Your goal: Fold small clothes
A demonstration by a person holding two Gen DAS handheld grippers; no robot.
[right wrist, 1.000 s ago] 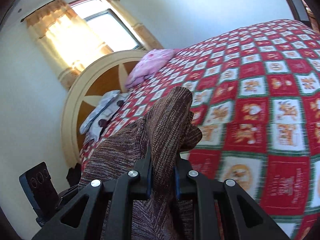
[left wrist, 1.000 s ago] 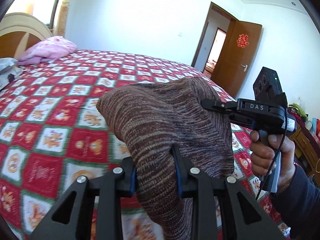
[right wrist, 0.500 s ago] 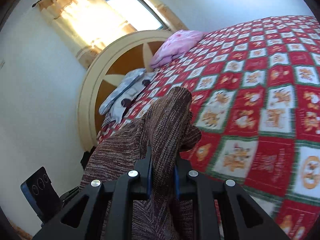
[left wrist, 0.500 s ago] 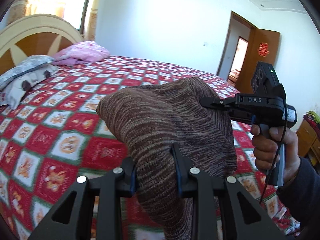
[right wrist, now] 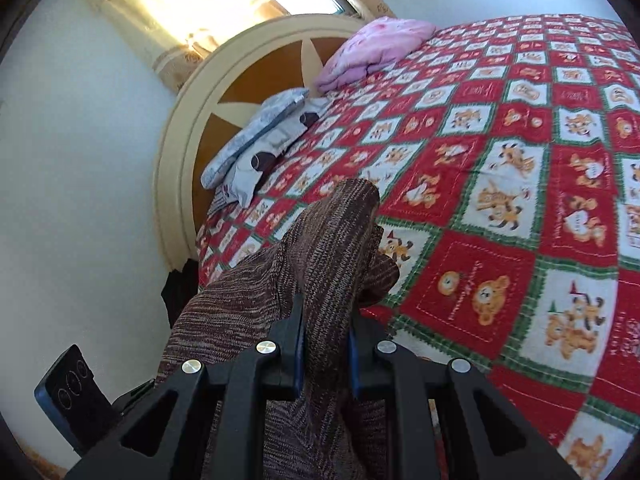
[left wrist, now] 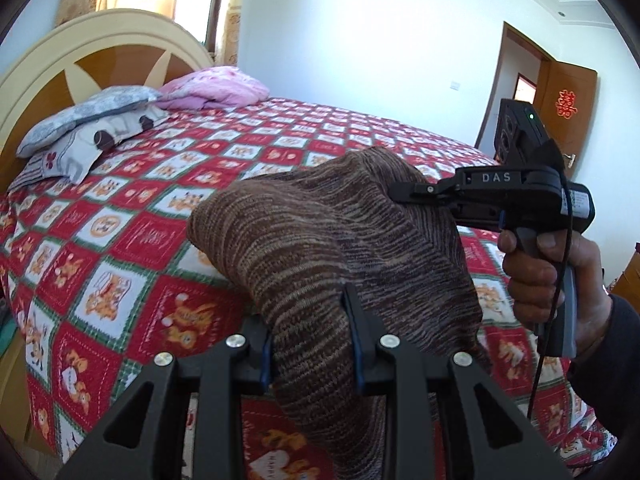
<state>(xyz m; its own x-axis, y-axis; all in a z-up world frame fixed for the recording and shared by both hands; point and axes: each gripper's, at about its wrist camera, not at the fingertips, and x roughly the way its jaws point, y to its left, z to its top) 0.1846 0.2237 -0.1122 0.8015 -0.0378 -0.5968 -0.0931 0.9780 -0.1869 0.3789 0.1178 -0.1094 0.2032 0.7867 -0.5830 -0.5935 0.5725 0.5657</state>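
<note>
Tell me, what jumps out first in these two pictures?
A brown striped knitted garment fills the middle, held up above the bed with the left gripper and the right gripper both clamped on it. Beneath it spreads a bright red patchwork quilt of cartoon bears. At the head of the bed, a pink pillow lies against the rounded wooden headboard.

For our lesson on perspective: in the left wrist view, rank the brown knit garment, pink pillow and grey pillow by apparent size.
1. brown knit garment, held close to the lens
2. grey pillow and pink pillow: too alike to rank
</note>
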